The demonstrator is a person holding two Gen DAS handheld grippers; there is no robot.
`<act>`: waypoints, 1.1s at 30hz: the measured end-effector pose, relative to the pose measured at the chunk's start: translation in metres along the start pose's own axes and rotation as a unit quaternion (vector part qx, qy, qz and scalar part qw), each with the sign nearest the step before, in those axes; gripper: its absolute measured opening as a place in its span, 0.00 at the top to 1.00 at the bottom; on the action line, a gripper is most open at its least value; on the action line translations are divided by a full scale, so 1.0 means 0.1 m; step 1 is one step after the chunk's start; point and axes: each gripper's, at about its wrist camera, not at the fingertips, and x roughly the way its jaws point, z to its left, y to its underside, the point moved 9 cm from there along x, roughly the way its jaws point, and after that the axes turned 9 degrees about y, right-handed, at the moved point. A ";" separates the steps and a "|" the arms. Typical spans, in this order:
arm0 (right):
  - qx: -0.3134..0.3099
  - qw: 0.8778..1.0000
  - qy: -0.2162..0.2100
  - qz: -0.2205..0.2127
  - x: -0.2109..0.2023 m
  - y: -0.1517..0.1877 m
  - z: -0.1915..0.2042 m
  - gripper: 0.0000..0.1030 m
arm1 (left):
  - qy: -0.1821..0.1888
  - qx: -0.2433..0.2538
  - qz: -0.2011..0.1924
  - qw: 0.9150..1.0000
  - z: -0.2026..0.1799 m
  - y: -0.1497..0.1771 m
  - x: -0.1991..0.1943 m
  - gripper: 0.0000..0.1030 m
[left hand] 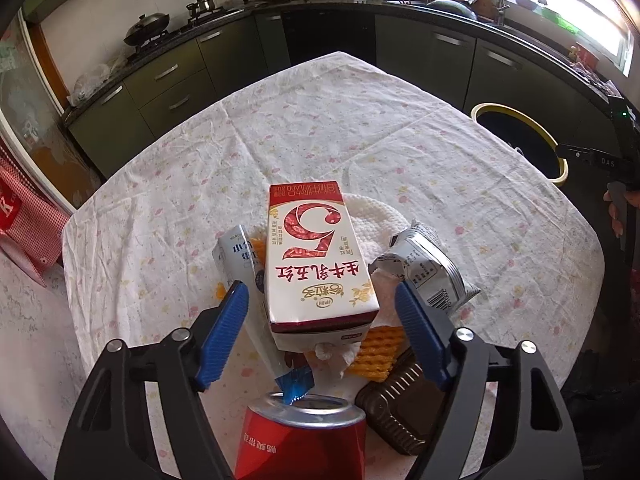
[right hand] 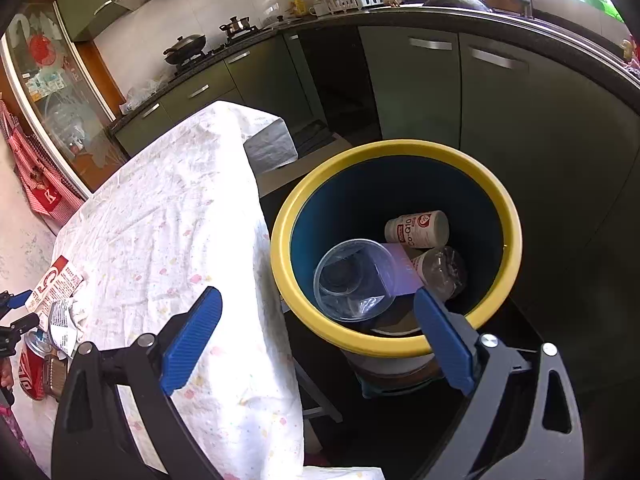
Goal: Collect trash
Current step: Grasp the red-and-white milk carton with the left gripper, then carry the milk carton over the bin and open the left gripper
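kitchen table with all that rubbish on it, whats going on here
A person is clearing trash with a gripper in each hand. The left gripper straddles the red and white carton on the pile, jaws not yet pressing it. A red can and silver wrapper lie nearby. The right gripper hangs open and empty by the yellow-rimmed bin, which already holds a clear cup and a white bottle.

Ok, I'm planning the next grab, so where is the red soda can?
In the left wrist view the red soda can lies at the table's near edge, below the milk carton, left of the brown tray.
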 end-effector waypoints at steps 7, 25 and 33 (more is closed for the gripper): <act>0.009 1.000 -0.004 0.003 0.05 0.01 -0.07 0.11 | -0.016 0.002 0.010 1.000 0.01 -0.03 0.09 0.40; 0.011 1.000 -0.009 0.012 0.11 0.08 -0.07 0.11 | -0.037 0.006 -0.004 0.999 0.02 -0.15 -0.03 0.48; 0.012 1.000 -0.007 0.007 0.05 0.08 -0.09 0.11 | -0.023 0.014 -0.027 0.999 -0.10 -0.26 -0.28 0.48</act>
